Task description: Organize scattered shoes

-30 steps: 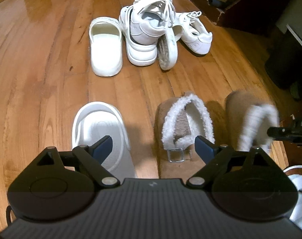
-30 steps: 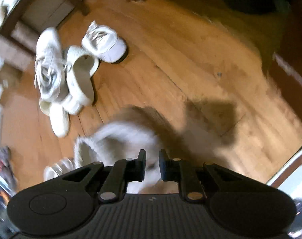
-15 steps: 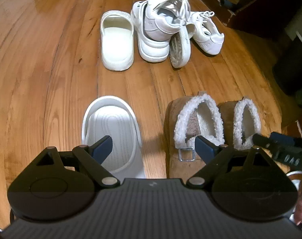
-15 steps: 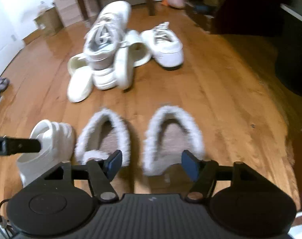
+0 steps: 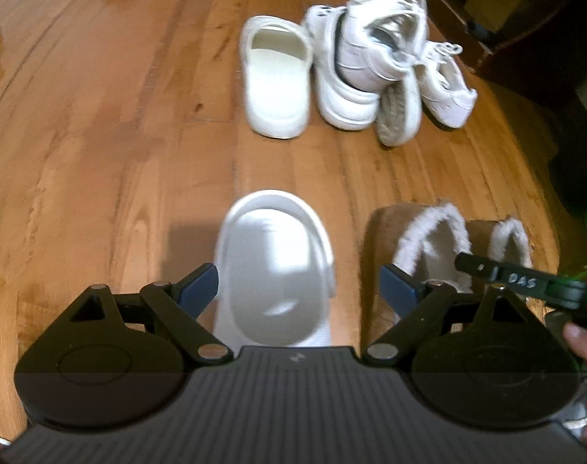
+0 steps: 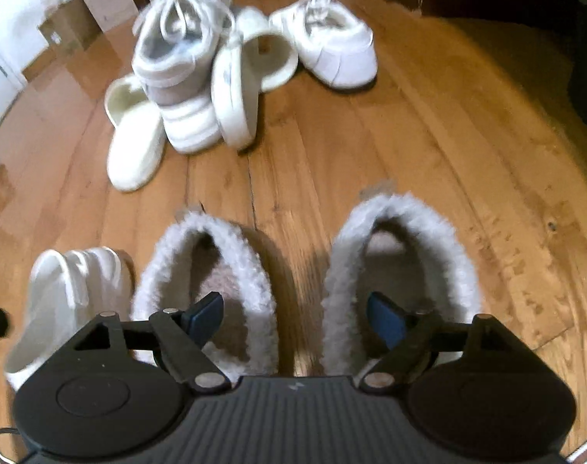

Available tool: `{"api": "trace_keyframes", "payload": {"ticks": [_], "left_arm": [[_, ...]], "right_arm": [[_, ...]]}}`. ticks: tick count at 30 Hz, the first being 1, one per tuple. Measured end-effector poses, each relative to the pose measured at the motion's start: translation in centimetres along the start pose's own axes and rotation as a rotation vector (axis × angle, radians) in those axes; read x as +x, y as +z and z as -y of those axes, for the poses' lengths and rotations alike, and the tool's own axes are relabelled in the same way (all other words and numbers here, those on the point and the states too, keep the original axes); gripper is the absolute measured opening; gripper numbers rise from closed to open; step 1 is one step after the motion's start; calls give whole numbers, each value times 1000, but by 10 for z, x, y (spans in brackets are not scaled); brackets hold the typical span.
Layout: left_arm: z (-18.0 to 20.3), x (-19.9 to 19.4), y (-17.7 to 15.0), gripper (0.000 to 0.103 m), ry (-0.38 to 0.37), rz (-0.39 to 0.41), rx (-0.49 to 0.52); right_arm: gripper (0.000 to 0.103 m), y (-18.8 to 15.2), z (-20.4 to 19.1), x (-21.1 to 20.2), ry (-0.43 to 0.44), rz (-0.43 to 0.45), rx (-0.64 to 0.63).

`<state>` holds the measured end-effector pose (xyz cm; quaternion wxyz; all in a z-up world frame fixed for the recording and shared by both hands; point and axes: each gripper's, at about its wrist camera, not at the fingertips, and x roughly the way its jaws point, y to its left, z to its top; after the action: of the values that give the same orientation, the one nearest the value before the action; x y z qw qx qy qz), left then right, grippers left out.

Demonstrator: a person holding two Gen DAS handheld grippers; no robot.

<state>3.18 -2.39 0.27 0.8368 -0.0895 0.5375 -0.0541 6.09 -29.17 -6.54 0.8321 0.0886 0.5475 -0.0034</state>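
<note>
Wooden floor (image 5: 100, 154), shoes motion-blurred throughout. Far left, white clog (image 5: 274, 274) lying heel-first between the spread fingers of the left claw (image 5: 299, 284), untouched, its heel cut off by the claw body. Beside it, two tan fleece-lined slippers (image 6: 216, 270), side by side, heels hidden beneath the right claw (image 6: 293, 315), jaws just opened wide and gripping nothing. Beyond, a jumbled pile of white sneakers (image 5: 371, 58) and a white slide (image 5: 276, 77). Right edge dark, indistinct.
</note>
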Motion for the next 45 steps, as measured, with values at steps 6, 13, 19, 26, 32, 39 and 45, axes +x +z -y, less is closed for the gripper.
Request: {"api": "trace_keyframes", "payload": {"ticks": [6, 13, 19, 26, 32, 39, 45], "left_arm": [[-11, 3, 0, 91, 7, -11, -24], [-3, 0, -1, 91, -6, -11, -10], [5, 1, -2, 91, -19, -15, 8], [7, 0, -2, 91, -25, -17, 14], [8, 3, -2, 91, -20, -25, 17], [10, 7, -2, 91, 0, -36, 30], [10, 12, -2, 91, -6, -44, 27]], "right_arm": [[16, -1, -4, 12, -8, -13, -135], [12, -1, 16, -19, -38, 65, -180], [12, 8, 49, -49, -125, 96, -183], [12, 18, 87, -63, -209, 72, -210], [18, 33, 95, -46, -249, -32, -373], [77, 31, 135, -81, -152, 142, 86], [79, 18, 122, -89, -28, 138, 151]]}}
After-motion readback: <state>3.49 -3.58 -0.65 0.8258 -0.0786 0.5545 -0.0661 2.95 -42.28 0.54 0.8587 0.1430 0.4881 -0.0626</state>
